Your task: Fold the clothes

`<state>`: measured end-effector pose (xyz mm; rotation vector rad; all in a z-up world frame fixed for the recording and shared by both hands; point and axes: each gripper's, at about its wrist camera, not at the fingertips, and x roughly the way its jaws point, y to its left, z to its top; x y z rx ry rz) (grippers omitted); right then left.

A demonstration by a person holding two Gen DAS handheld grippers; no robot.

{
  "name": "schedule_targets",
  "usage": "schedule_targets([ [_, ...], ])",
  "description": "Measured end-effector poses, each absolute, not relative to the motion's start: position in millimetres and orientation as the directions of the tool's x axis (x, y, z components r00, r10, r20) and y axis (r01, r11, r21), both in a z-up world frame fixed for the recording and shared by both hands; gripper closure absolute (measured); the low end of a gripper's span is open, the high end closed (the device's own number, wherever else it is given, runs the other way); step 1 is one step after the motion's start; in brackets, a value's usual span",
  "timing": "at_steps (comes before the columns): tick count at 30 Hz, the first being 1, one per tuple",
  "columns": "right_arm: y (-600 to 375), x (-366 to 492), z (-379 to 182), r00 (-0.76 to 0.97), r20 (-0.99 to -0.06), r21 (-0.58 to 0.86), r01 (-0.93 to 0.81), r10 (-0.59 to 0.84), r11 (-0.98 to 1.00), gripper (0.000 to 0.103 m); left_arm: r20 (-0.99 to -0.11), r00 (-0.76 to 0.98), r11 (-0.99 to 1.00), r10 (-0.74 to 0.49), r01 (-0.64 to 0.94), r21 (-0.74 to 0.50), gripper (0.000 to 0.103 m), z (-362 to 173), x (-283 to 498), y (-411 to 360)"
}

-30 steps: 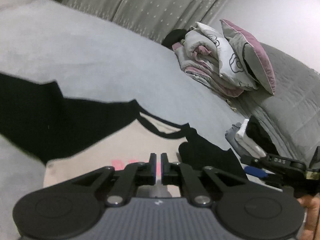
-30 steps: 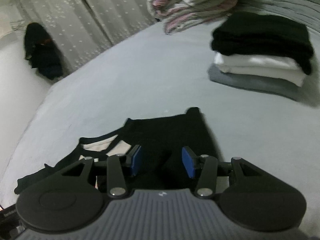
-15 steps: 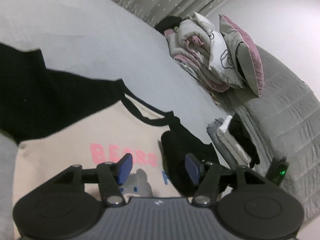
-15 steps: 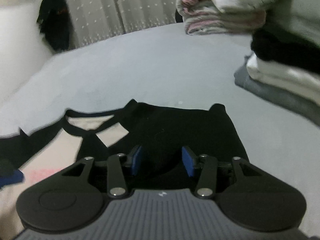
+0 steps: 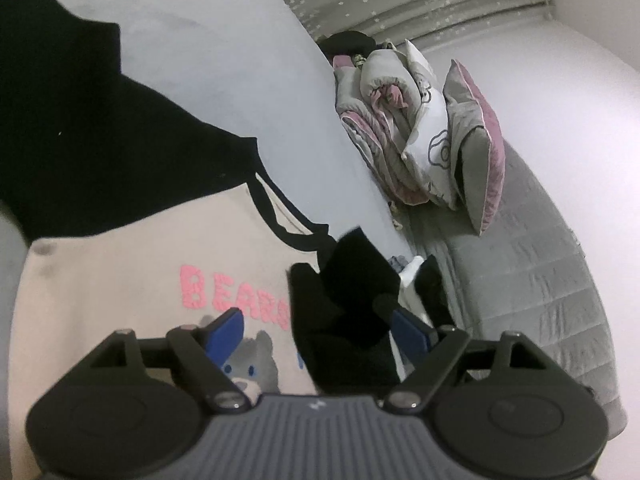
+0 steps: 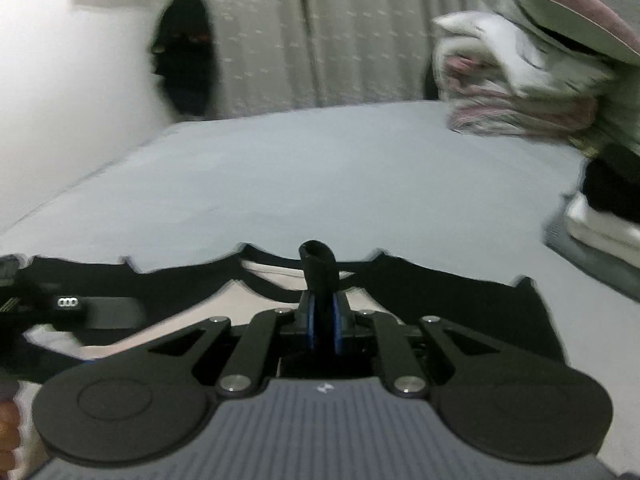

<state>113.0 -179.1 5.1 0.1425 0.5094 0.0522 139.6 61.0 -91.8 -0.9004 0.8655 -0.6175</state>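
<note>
A bed (image 6: 320,168) with a pale grey sheet carries everything. A cream shirt (image 5: 132,280) with black sleeves and pink lettering lies spread on it. Toward the padded headboard (image 5: 532,280) sit a rolled quilt (image 5: 400,128) and a pillow (image 5: 476,148), and near the shirt a stack of folded clothes (image 6: 600,224).

Pink "BEARS" across the cream shirt (image 5: 132,280) front

Right view's pretty smeared — the folded stack (image 6: 604,220) gets chopped by the right edge. In the left view a black sleeve (image 5: 344,312) covers the end of the shirt's pink lettering (image 5: 236,296).
</note>
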Motion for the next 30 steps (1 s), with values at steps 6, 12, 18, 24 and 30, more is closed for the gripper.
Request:
schedule_targets([
  [6, -137.8, 103.6, 10.0, 0.857, -0.473, 0.126, -0.168, 0.208, 0.978, 0.092, -0.351, 0.528, 0.446, -0.773, 0.058, -0.893, 0.021, -99.7, 139.6, 69.8],
  [12, -103.6, 104.0, -9.9, 0.804, -0.527, 0.094, -0.265, 0.274, 0.960, 0.092, -0.333, 0.538, 0.403, -0.775, 0.014, -0.915, 0.021, -108.4, 139.6, 77.6],
  [18, -84.4, 103.3, -30.2, 0.772, -0.568, 0.063, -0.305, 0.286, 0.950, 0.092, -0.355, 0.549, 0.419, -0.757, -0.009, -0.908, 0.029, -112.1, 139.7, 77.4],
  [24, -79.4, 103.2, -31.2, 0.774, -0.570, 0.047, -0.304, 0.275, 0.952, 0.091, -0.467, 0.570, 0.561, -0.676, -0.014, -0.828, 0.098, -106.9, 140.6, 68.8],
  [30, -85.1, 96.4, -29.8, 0.797, -0.563, -0.013, -0.275, 0.220, 0.961, 0.052, -0.449, 0.652, 0.671, -0.611, 0.126, -0.731, 0.098, -71.3, 141.4, 60.0],
])
